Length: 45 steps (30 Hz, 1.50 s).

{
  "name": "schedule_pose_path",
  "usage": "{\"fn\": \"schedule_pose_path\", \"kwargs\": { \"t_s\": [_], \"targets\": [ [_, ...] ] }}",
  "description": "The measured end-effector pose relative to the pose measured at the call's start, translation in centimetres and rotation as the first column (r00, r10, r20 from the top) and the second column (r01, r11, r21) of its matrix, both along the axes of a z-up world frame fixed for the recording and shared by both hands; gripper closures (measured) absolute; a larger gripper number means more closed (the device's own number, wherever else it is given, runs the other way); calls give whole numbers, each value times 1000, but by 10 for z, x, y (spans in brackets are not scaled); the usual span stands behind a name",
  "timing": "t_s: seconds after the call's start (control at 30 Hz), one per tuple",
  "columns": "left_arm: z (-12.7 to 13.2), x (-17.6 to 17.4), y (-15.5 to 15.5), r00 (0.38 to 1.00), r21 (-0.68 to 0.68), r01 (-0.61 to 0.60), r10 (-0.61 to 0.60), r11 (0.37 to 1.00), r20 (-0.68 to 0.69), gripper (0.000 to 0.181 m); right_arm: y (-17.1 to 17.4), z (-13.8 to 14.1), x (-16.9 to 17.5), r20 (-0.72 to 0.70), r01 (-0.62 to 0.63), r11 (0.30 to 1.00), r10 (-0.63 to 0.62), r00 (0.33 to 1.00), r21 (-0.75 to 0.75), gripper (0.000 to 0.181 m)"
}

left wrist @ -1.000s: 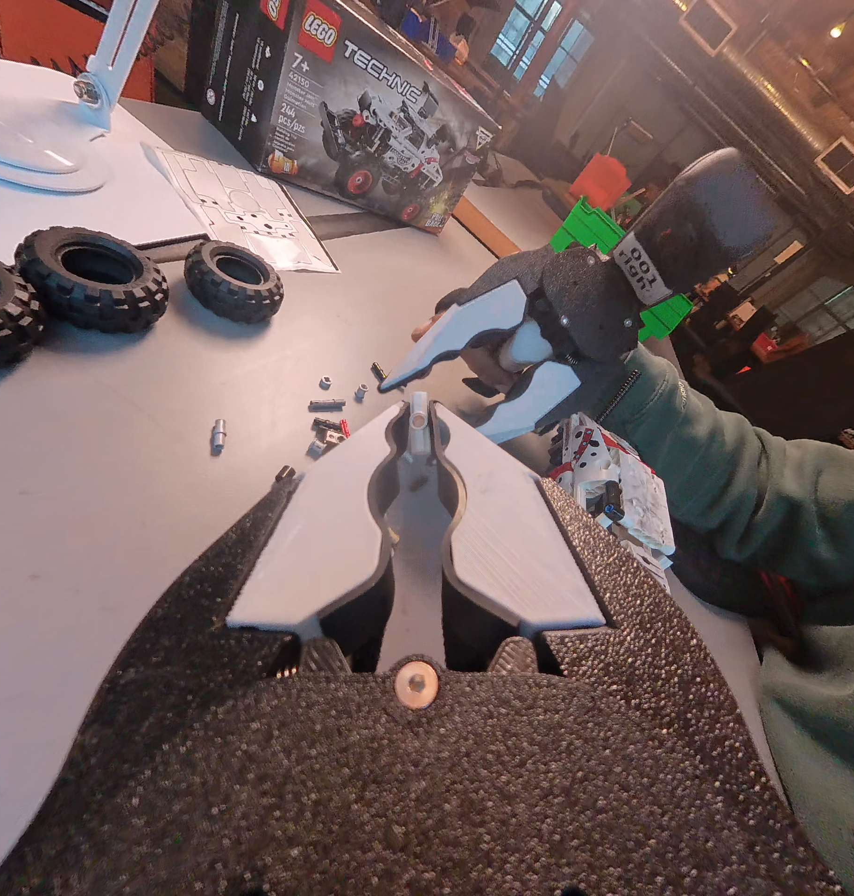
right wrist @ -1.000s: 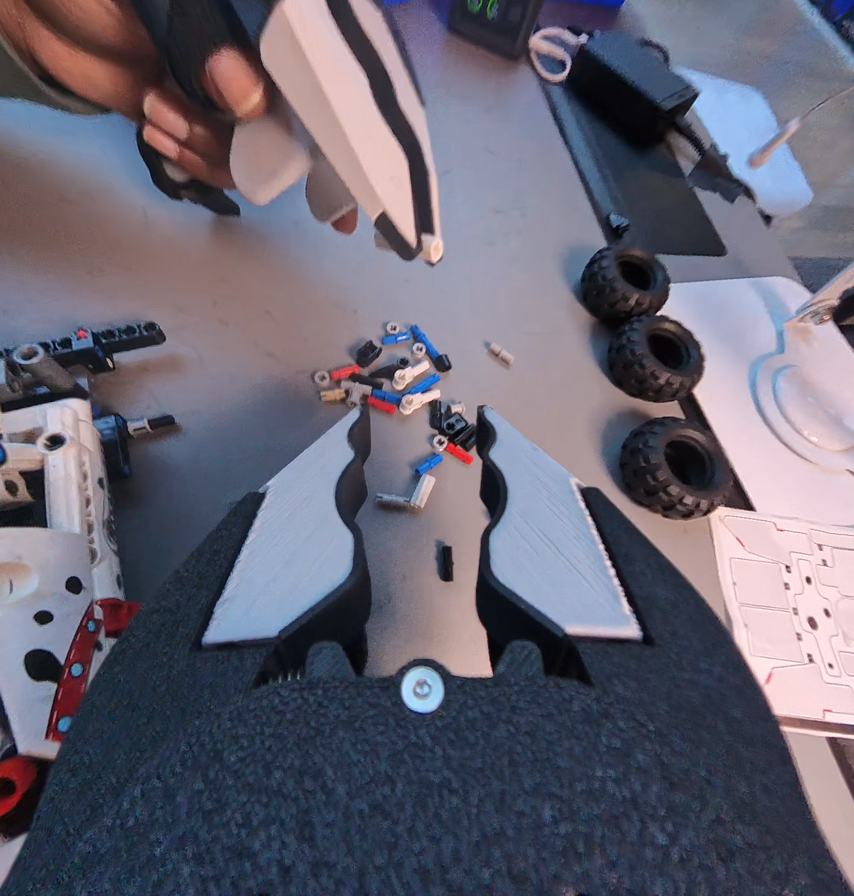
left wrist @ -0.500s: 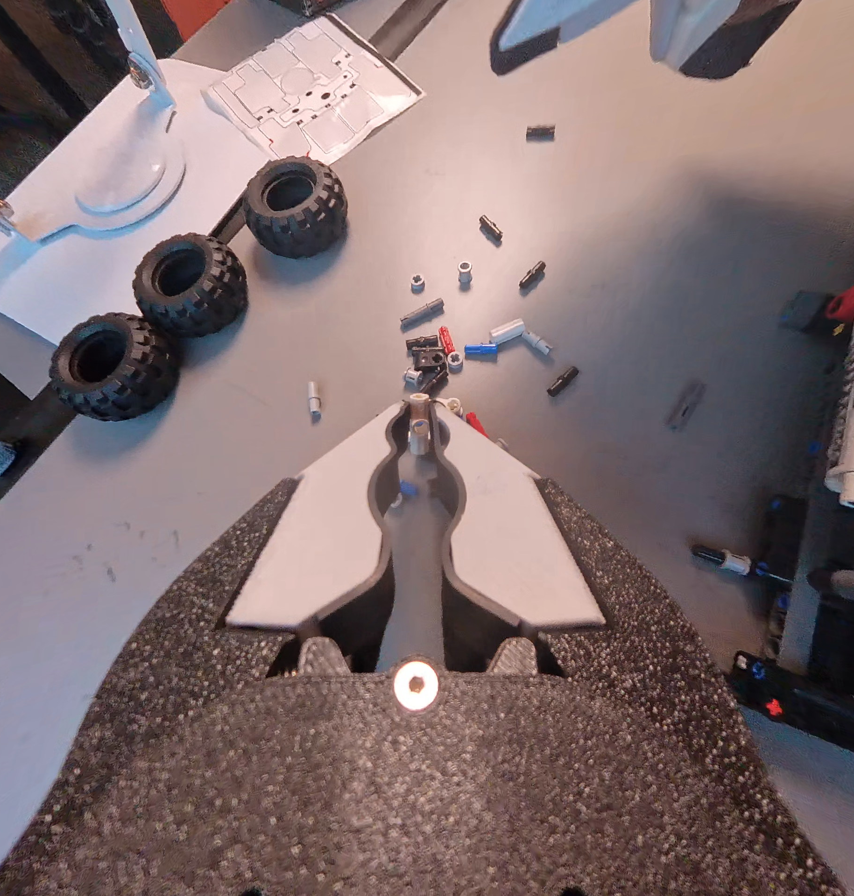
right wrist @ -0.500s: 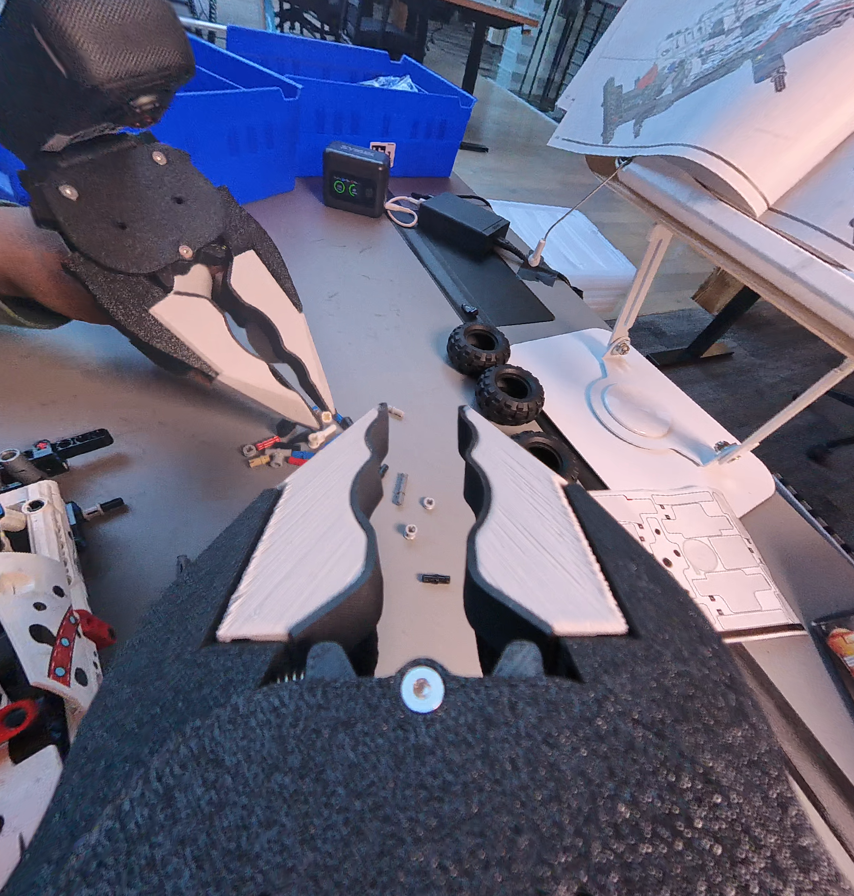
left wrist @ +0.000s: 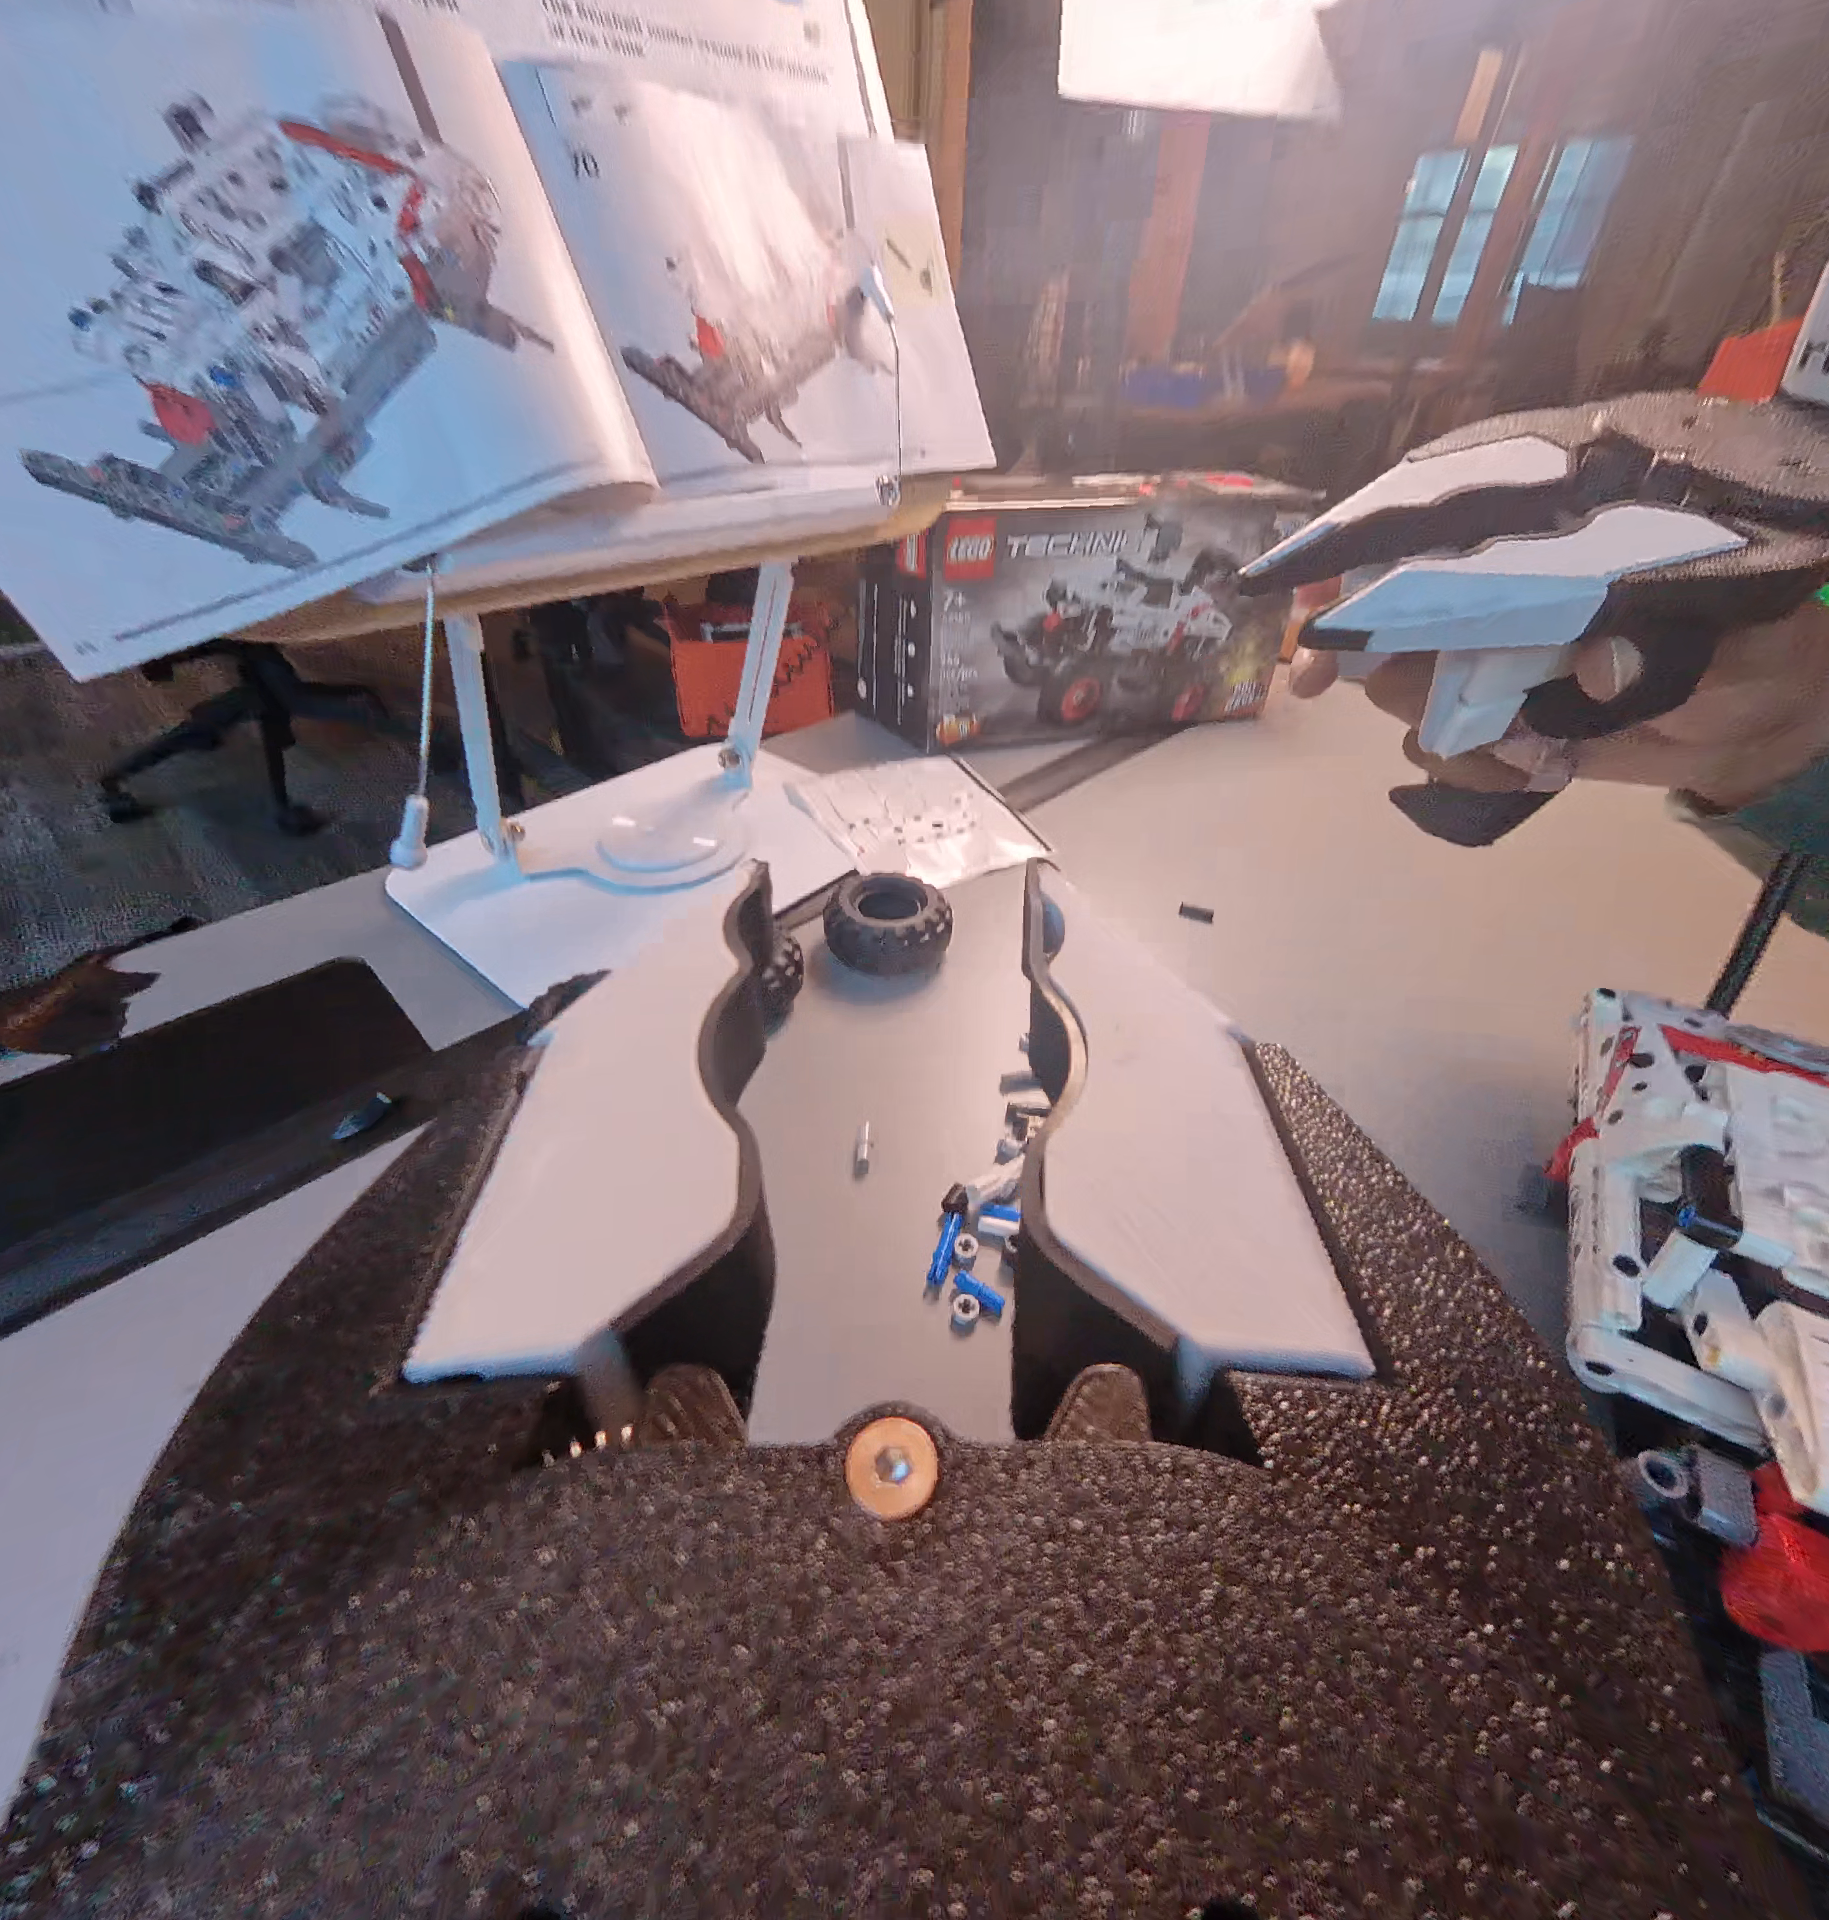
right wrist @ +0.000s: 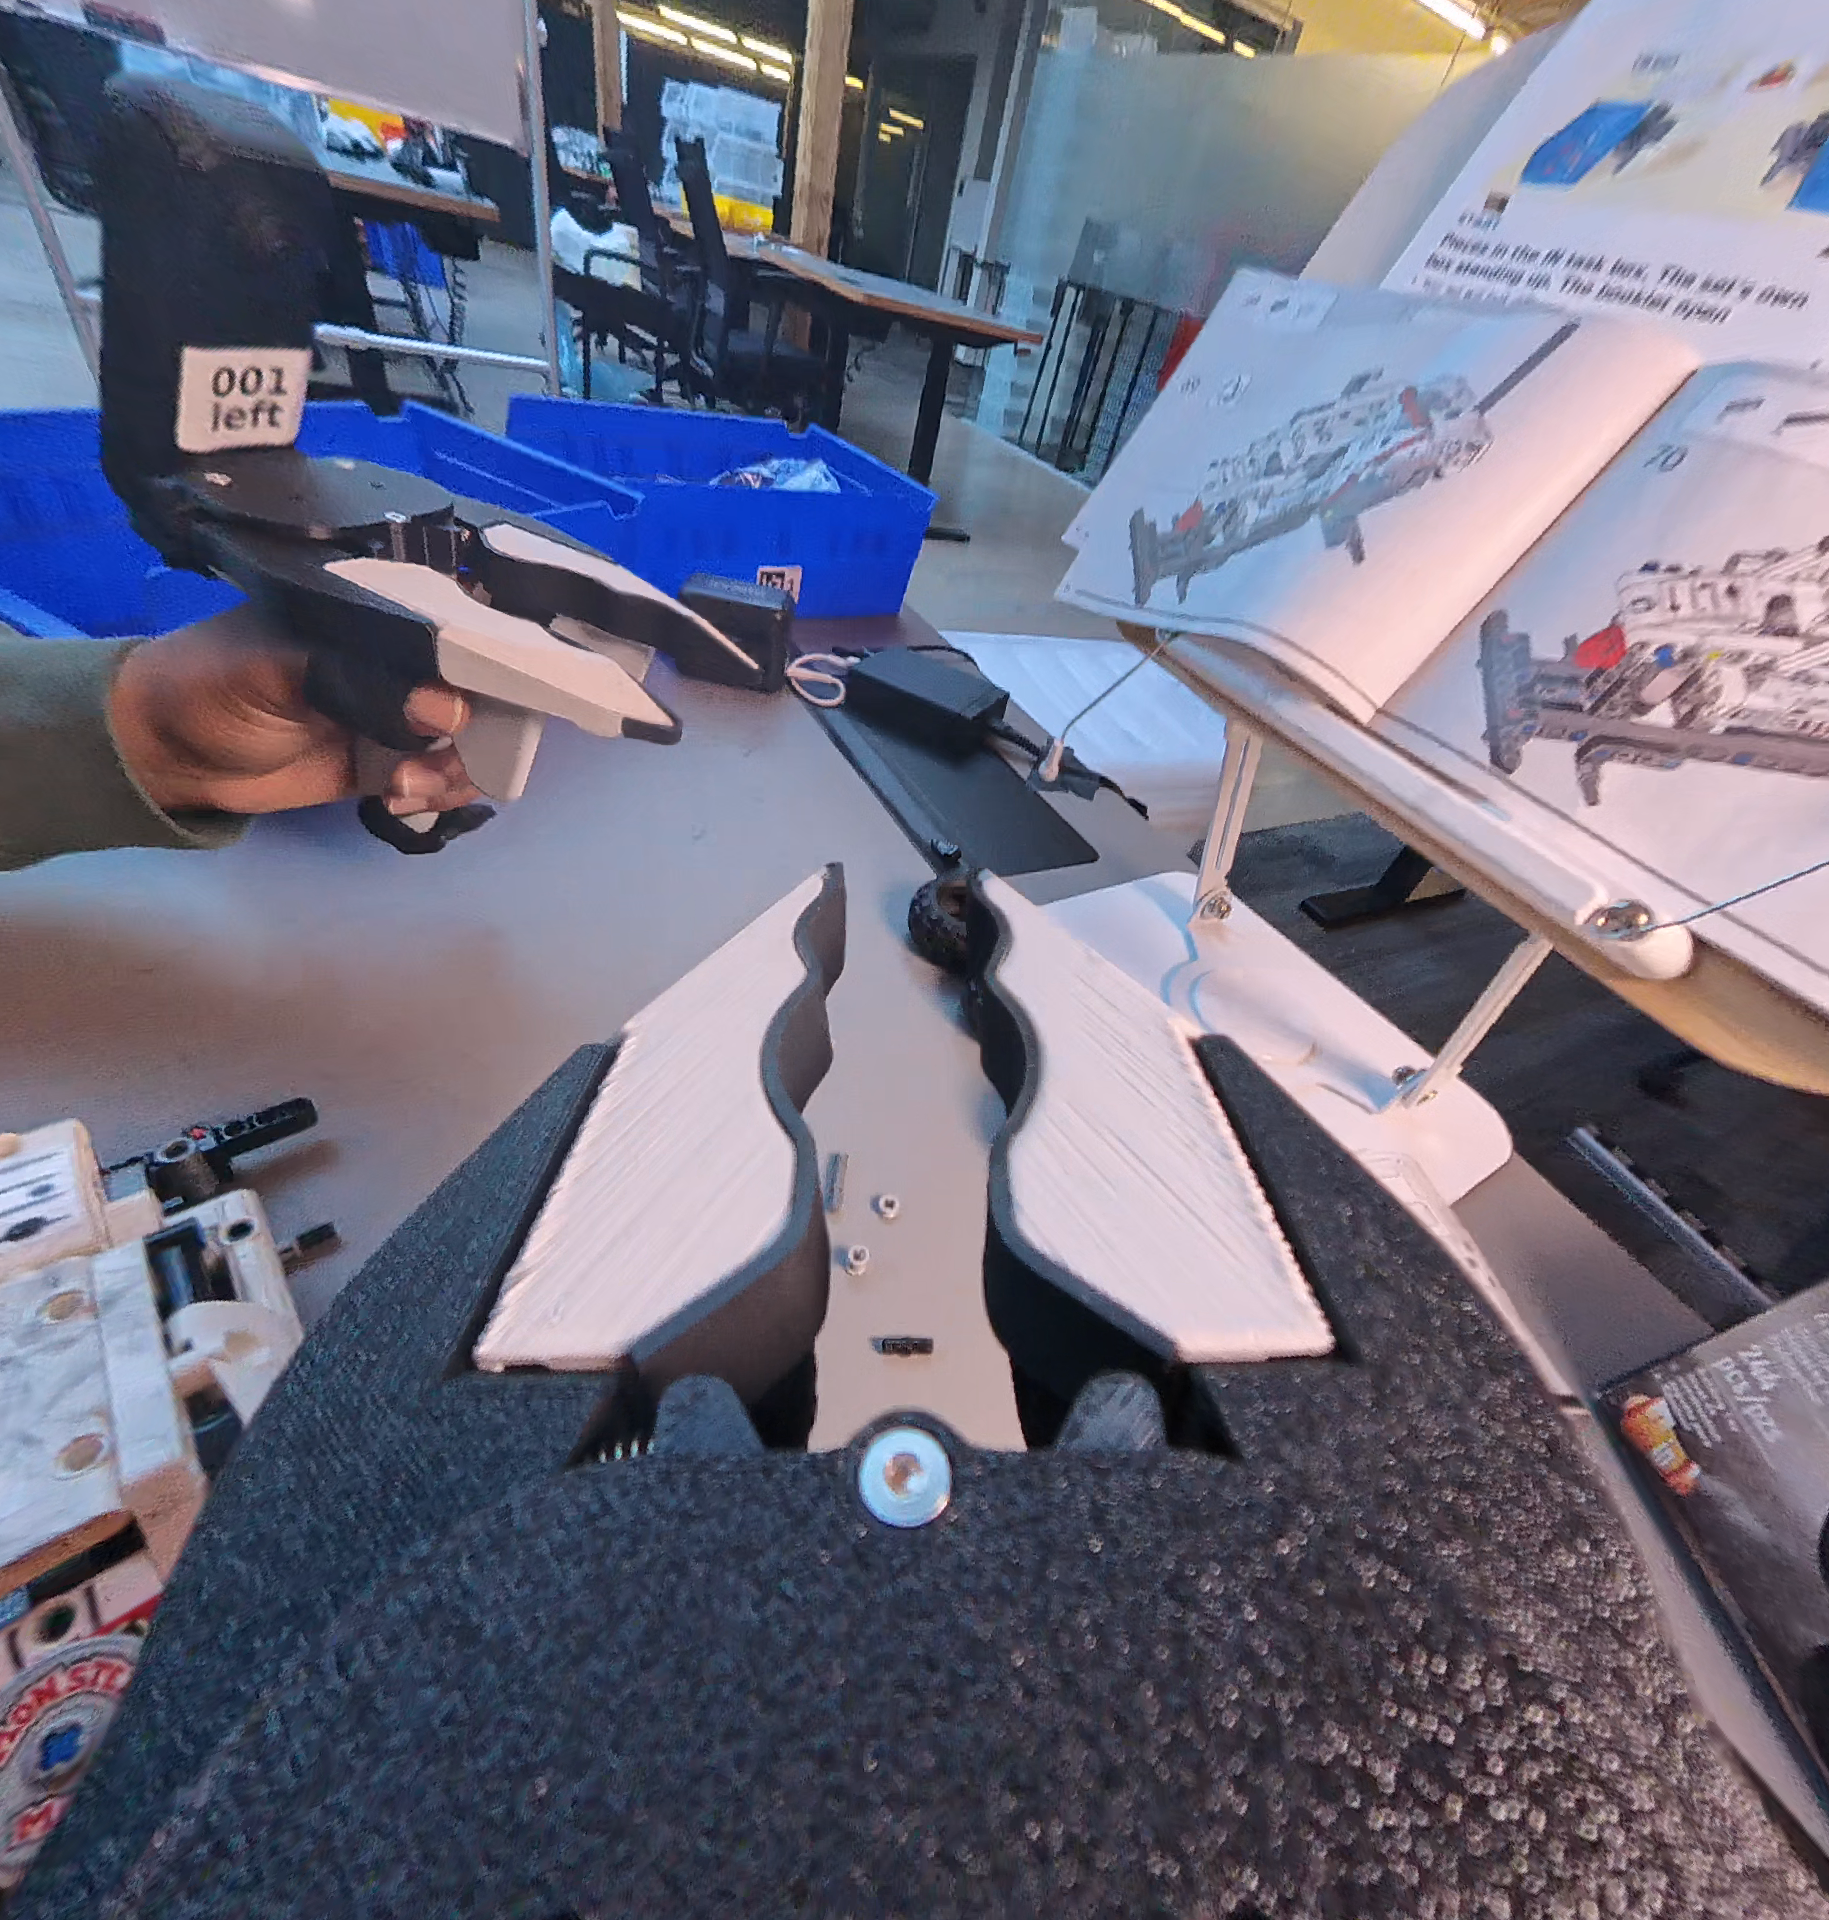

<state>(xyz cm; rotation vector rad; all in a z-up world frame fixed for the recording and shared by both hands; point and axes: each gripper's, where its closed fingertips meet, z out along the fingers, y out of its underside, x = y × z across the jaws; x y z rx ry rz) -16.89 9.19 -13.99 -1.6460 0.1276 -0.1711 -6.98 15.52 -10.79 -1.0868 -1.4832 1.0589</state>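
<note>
My left gripper (left wrist: 894,894) is open and empty, held level above the grey table (left wrist: 1357,935). Below its jaws lie a scatter of small blue, black and grey pins (left wrist: 977,1236) and one grey pin (left wrist: 861,1148). A black tyre (left wrist: 887,923) lies beyond its tips. My right gripper (right wrist: 905,883) is open and empty above several tiny parts (right wrist: 856,1257); a tyre (right wrist: 941,920) shows past its tips. Each gripper also shows in the other's view, the right gripper (left wrist: 1274,603) and the left gripper (right wrist: 712,696), both open and in the air.
A partly built white spotted model (left wrist: 1720,1195) sits at the right, also at the left of the right wrist view (right wrist: 79,1299). An open instruction booklet (left wrist: 370,260) rests on a white stand (left wrist: 577,894). The set's box (left wrist: 1076,623), a sticker sheet (left wrist: 920,810), blue bins (right wrist: 723,499) and a power adapter (right wrist: 925,691) stand behind. Both grippers' tips are roughly 15 cm from the partly built white spotted model (left wrist: 1720,1195). It turns up in the right wrist view (right wrist: 167,1259) as well.
My left gripper was shut on a small grey pin over the parts pile; now it is open, empty, raised and tilted up. My right gripper stayed open and tilted up too.
</note>
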Motion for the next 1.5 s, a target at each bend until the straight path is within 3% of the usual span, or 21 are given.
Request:
{"fn": "schedule_pose_path", "kwargs": {
  "t_s": [0.3,0.4,0.47,0.6,0.73,0.9,0.97,1.1,1.17,1.2,1.3,1.5],
  "targets": [
    [49,11,-19,1000,155,15,-15,988,-4,128,-45,88,39,-165,7,987,20,986,161,159],
    [68,15,-30,1000,178,17,-15,984,-14,126,-69,101,51,-162,-18,979,52,985,205,159],
    [81,20,-40,1000,192,28,-26,981,-14,126,-87,89,57,-83,-81,972,101,991,222,157],
    [94,41,-62,995,190,98,-96,977,-23,126,-121,8,85,289,-289,934,223,931,209,147],
    [63,69,-85,983,86,176,-171,981,-67,123,-124,-56,108,523,-321,923,171,835,210,127],
    [-8,93,-110,971,-115,229,-235,967,-44,119,-115,-95,104,651,-328,884,35,758,334,107],
    [-28,99,-115,967,-173,248,-255,953,-20,117,-117,-101,96,682,-357,869,31,730,342,104],
    [-53,103,-117,962,-232,264,-274,936,-10,118,-120,-103,89,716,-397,866,66,694,305,115],
    [-63,102,-116,959,-256,282,-282,925,38,119,-111,-99,85,702,-370,871,42,711,324,134],
    [-67,102,-116,957,-267,289,-282,920,65,119,-107,-99,86,706,-367,873,36,707,323,134],
    [-71,102,-115,951,-277,309,-293,910,100,120,-94,-99,91,705,-344,877,10,710,334,134],
    [-80,111,-119,945,-305,321,-323,896,47,123,-85,-99,96,683,-349,880,39,730,323,134]
  ]
}}
